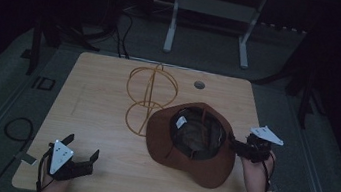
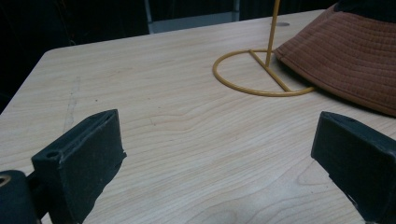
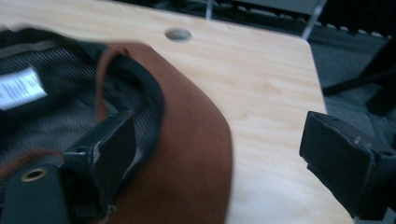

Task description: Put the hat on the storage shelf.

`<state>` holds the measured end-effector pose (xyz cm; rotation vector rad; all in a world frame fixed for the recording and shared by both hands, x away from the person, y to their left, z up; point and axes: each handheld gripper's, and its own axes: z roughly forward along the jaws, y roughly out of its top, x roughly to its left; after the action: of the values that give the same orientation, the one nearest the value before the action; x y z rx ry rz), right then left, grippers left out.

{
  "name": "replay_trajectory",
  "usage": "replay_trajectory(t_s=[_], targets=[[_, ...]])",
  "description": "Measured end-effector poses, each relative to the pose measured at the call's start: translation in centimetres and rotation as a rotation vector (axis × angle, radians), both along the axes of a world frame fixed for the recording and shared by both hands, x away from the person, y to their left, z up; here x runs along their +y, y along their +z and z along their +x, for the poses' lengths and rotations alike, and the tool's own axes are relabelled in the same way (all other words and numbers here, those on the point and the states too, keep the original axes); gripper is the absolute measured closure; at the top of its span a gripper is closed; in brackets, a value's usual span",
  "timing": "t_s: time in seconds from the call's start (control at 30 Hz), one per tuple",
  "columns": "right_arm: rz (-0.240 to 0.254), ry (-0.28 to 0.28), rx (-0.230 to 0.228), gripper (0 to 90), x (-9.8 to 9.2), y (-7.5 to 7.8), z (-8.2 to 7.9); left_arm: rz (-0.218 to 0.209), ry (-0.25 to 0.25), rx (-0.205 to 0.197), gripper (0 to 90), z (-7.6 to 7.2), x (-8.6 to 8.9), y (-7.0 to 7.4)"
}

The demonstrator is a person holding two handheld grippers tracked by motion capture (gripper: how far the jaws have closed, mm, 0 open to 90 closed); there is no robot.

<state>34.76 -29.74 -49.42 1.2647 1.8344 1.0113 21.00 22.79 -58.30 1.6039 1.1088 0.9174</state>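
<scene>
— What do you count on the table?

— From my console, one brown hat (image 1: pixel 191 152), lying upside down at the lower right of centre in the high view, its dark lining facing up. One yellow wire stand (image 1: pixel 149 98) sits just up and left of it; its round base ring touches or slips under the hat's brim. One wooden table (image 1: pixel 95 111), with one small round hole (image 1: pixel 199 85) near its far edge. Two grippers, one per hand.

— How are the hands placed?

— I see the left gripper (image 1: pixel 80 153) at the lower left of the high view, low over the table near its front edge, well apart from the hat, its grey plate up and its jaws spread wide with nothing between them. The right gripper (image 1: pixel 232 144) comes in from the right at the hat's brim, the forearm rising from the bottom edge. Its jaws are spread too: one reaches inside the hat, the other stays outside over bare wood, with the brim between them. They have not closed on it.

— What do the gripper views add?

— The right gripper view shows a white label (image 3: pixel 21 88) sewn into the lining. The left gripper view shows the stand's base ring (image 2: pixel 261 74) flat on the wood and the stitched rows on the brim (image 2: pixel 345 56).
</scene>
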Motion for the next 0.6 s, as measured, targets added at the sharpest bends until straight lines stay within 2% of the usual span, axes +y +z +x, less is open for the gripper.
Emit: replay_trajectory(t_s=[0.03,0.07,0.2,0.4,0.5,0.6], targets=[[0.005,0.020,0.008,14.1,0.3,0.2,0.2,-0.001,-0.001,-0.001,2.6,0.0,0.0,0.0],[-0.009,0.028,0.023,12.7,0.9,0.4,0.5,-0.004,-0.001,-0.002,2.6,0.0,0.0,0.0],[-0.021,0.068,0.032,13.0,2.5,0.5,1.5,-0.005,-0.003,-0.006,2.6,0.0,0.0,0.1],[0.008,0.094,0.070,13.7,4.1,0.0,3.4,0.004,-0.010,-0.004,2.6,-0.1,-0.2,0.2],[-0.017,0.095,0.081,15.2,4.7,-0.4,4.4,0.012,-0.013,0.000,2.6,-0.1,-0.3,0.2],[-0.065,0.102,0.107,22.0,5.3,-1.0,5.5,0.010,-0.022,0.001,2.6,-0.1,-0.4,0.3]])
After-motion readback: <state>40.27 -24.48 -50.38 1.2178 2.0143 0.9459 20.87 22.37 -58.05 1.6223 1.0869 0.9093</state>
